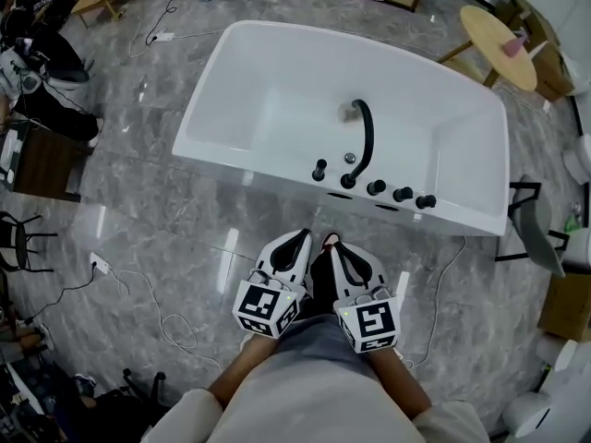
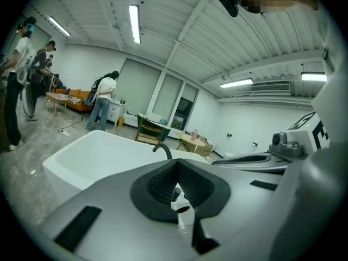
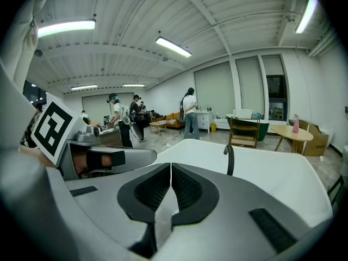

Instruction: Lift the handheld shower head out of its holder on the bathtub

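A white bathtub (image 1: 277, 169) stands ahead of me on the grey stone floor. On its near rim a slim black handheld shower head (image 1: 319, 169) stands upright in its holder, left of the arched black spout (image 1: 367, 137) and a row of black knobs (image 1: 403, 194). My left gripper (image 1: 305, 236) and right gripper (image 1: 330, 241) hang side by side close to my body, short of the tub rim and touching nothing. Both are shut and empty. The left gripper view has its pads (image 2: 163, 181) meeting at the tip, with the spout (image 2: 163, 148) beyond. The right gripper view shows closed pads (image 3: 185, 186) and the spout (image 3: 230, 159).
A round wooden table (image 1: 499, 33) with a pink bottle stands behind the tub at the right. A dark chair (image 1: 536, 224) sits by the tub's right end. White cables (image 1: 138, 289) trail over the floor at the left. People stand far back in the room (image 2: 103, 105).
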### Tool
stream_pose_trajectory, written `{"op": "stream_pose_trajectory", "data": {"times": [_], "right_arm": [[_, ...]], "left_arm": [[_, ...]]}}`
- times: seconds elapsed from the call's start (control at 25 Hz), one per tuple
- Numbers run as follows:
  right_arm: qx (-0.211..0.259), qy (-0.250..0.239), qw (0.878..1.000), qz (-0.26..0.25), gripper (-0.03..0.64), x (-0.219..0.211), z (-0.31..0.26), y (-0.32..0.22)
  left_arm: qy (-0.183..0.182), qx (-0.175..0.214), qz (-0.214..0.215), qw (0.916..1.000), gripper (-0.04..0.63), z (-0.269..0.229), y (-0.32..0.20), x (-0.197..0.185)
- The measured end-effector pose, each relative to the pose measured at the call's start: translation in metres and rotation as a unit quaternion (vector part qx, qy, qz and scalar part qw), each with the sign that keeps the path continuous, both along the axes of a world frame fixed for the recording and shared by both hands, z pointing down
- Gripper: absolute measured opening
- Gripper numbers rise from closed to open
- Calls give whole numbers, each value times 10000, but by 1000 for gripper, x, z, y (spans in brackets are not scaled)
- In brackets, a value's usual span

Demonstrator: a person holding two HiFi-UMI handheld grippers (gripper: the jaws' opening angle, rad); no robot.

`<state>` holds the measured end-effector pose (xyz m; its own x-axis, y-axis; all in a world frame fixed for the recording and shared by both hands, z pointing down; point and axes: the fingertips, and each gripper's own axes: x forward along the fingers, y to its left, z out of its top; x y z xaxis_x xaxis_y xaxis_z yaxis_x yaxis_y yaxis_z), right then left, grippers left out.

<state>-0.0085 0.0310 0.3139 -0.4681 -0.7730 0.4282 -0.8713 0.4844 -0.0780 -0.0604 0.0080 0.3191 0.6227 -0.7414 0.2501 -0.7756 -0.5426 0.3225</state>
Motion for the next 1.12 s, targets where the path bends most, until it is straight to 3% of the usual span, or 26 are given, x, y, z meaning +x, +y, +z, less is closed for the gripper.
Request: {"op": "stream_pose_trajectory", "data": {"times": [0.28,0.64,0.84,1.12], "right_arm": [[-129,-55,9998,-169,20,20,7,-43],[235,-221,9993,-207,20,51,-9,-107],[266,-268,9986,-378,20,60,-9,-118],[255,-310,9980,-495,21,52,15,-124]], "left_arm": [[-75,-107,-50,9999,5,4,-41,26],[-4,307,-477,9984,5,-7,-88,49],[-38,367,-637,9973,6,-6,-93,64],[-96,242,-876,9958,5,7,-100,54]]}}
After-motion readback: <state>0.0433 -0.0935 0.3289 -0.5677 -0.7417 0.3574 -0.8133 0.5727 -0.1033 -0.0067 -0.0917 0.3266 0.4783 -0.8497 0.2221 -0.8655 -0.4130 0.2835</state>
